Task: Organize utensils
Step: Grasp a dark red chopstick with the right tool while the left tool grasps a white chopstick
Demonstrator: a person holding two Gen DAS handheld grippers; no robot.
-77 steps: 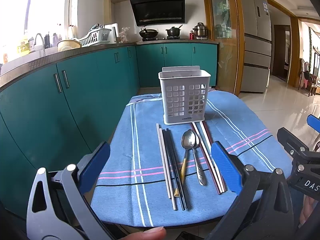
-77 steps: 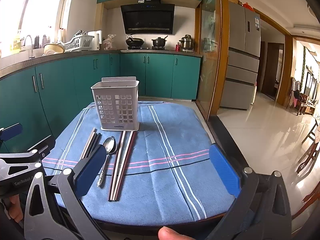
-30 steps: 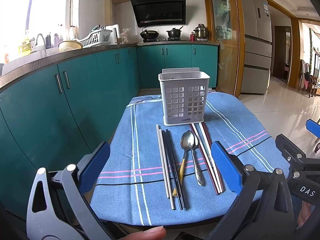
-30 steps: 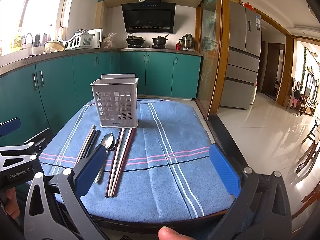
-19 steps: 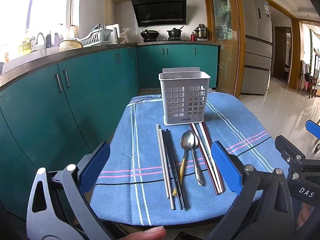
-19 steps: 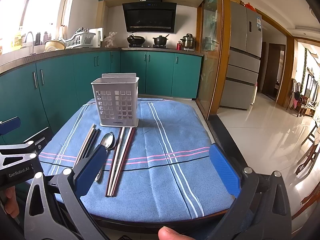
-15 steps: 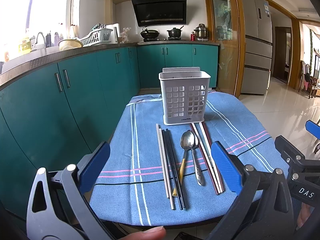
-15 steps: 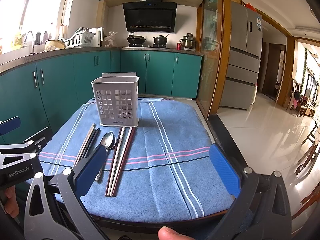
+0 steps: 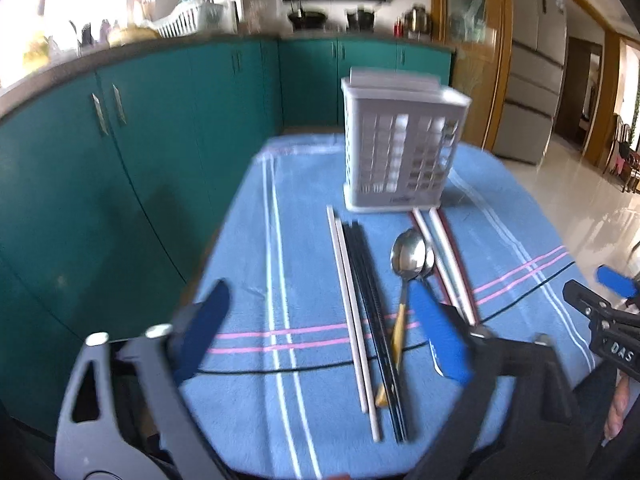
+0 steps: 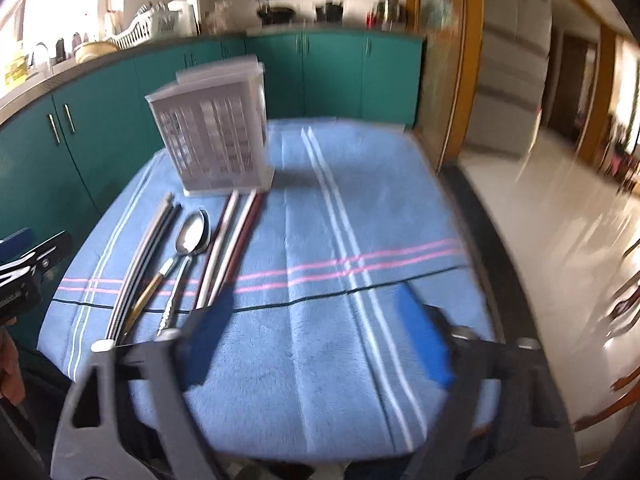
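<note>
Both grippers have pushed forward over the table since half a second ago, so the utensils now lie much closer and both views are smeared by motion. The left gripper [image 9: 320, 332] hangs with its blue pads spread wide and nothing between them, above the near ends of the white chopsticks [image 9: 352, 312] and black chopsticks [image 9: 374, 320]. The right gripper [image 10: 316, 338] is likewise spread and empty over the blue striped cloth [image 10: 360, 220], to the right of the row. Two spoons [image 9: 408, 258] lie side by side between the black chopsticks and the red-and-white chopsticks [image 9: 448, 260]. Beyond them stands the white utensil basket [image 9: 400, 156], upright.
</note>
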